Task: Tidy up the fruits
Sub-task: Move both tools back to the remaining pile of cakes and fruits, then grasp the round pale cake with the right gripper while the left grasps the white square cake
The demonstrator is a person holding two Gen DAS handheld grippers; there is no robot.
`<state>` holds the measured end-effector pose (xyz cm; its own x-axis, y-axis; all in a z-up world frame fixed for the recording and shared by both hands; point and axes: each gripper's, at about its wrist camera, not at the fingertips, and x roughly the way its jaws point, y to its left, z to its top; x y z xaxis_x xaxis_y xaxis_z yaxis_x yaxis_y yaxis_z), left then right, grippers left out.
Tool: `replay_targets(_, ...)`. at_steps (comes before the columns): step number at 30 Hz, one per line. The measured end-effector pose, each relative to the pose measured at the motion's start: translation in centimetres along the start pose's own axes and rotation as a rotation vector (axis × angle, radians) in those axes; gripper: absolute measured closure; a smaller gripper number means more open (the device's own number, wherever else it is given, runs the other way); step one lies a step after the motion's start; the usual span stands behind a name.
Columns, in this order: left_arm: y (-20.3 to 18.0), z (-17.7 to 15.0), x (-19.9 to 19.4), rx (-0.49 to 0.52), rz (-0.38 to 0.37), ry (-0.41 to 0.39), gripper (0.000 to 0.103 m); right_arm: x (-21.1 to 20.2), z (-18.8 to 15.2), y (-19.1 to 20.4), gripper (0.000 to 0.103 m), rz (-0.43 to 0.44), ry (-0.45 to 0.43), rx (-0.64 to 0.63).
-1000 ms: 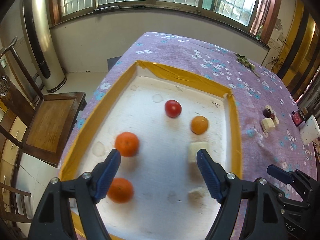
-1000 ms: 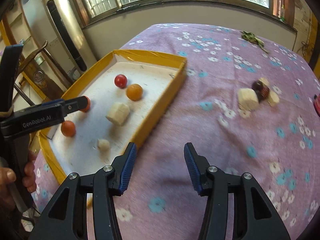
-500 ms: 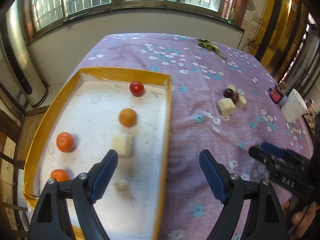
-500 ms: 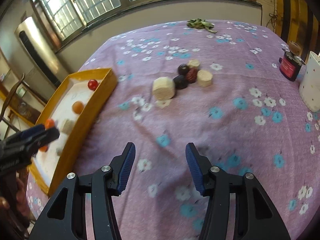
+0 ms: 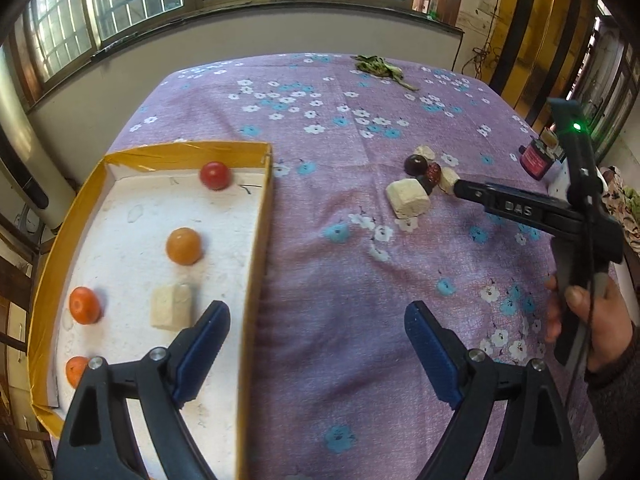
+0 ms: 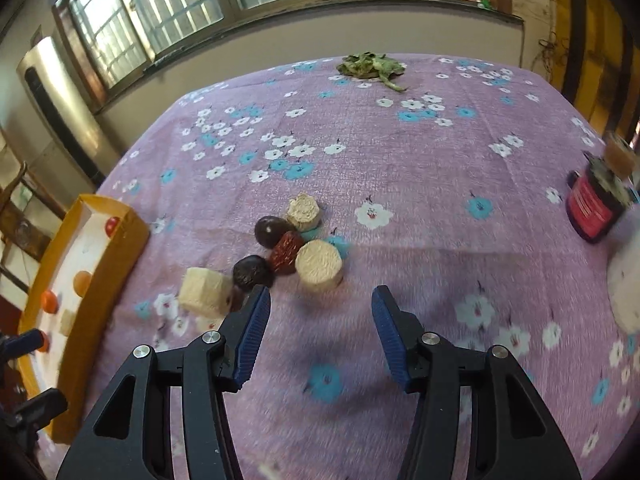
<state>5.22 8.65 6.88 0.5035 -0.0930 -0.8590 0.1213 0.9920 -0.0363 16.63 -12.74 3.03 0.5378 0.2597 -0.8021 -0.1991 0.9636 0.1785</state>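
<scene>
A yellow-rimmed white tray (image 5: 256, 240) lies at the left of the purple flowered table. In it are a red tomato (image 5: 215, 175), an orange fruit (image 5: 183, 246), two tangerines (image 5: 84, 305) and a pale block (image 5: 171, 306). A loose cluster lies on the cloth: a pale block (image 6: 204, 293), a pale round slice (image 6: 319, 266), a smaller pale slice (image 6: 304, 212), two dark round fruits (image 6: 272, 231) and a red date (image 6: 287, 252). My left gripper (image 5: 316, 344) is open and empty over the tray's right rim. My right gripper (image 6: 318, 330) is open and empty just short of the cluster.
A red jar (image 6: 596, 208) and a white cup (image 6: 626, 292) stand at the table's right edge. A bunch of green leaves (image 6: 370, 65) lies at the far edge. A wooden chair and a tall heater stand left of the table.
Both grippers have swung right, away from the tray. My right gripper has come close to the cluster of loose fruits. Both stay open and empty.
</scene>
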Motion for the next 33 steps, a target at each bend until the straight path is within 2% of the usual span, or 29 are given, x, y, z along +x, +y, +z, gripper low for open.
replay_targets(3, -1.2, 0.5, 0.9, 0.022, 0.0, 0.022, 0.012, 1.3, 0.3, 0.1, 0.051, 0.011, 0.006, -0.057)
replay_targets(6, -2.4, 1.1, 1.6, 0.042, 0.002, 0.028, 0.012, 2.1, 0.6, 0.2, 0.058, 0.02, -0.003, -0.116)
replay_targets(9, -3.4, 2.0, 2.5, 0.048, -0.006, 0.043, 0.012, 2.5, 0.8, 0.5, 0.075, 0.023, -0.006, -0.172)
replay_targets(12, -4.4, 3.1, 3.7, 0.045, -0.015, 0.053, 0.012, 2.3, 0.5, 0.8, 0.076, 0.011, -0.017, -0.223)
replay_targets(22, -6.1, 6.5, 8.7, -0.008, -0.077, 0.058, 0.014, -1.0, -1.1, -2.5, 0.076, 0.043, -0.034, -0.118)
replay_targets(24, -6.2, 6.7, 9.2, -0.022, -0.099, 0.043, 0.019, -1.2, -1.4, -3.0, 0.076, 0.054, -0.034, -0.098)
replay_targets(25, -6.3, 6.8, 9.5, -0.026, -0.111, 0.044, 0.026, -1.3, -1.6, -3.3, 0.075, 0.059, -0.032, -0.087)
replay_targets(26, -6.4, 6.9, 10.0, -0.028, -0.127, 0.049, 0.041, -1.4, -1.7, -3.4, 0.075, 0.061, -0.03, -0.076)
replay_targets(27, -6.4, 7.0, 10.5, -0.031, -0.14, 0.058, 0.048, -1.4, -1.9, -3.6, 0.075, 0.062, -0.029, -0.068)
replay_targets(28, -6.5, 7.0, 10.3, -0.02, -0.125, 0.027, 0.054, -1.4, -2.0, -3.7, 0.075, 0.063, -0.029, -0.055)
replay_targets(29, -6.6, 7.2, 10.5, -0.015, -0.147, 0.028, 0.059, -1.4, -2.2, -3.8, 0.075, 0.062, -0.028, -0.047)
replay_targets(33, -6.1, 7.0, 10.2, -0.029, -0.17, 0.032, 0.059, -2.1, -3.0, -3.7, 0.075, 0.054, -0.029, -0.03)
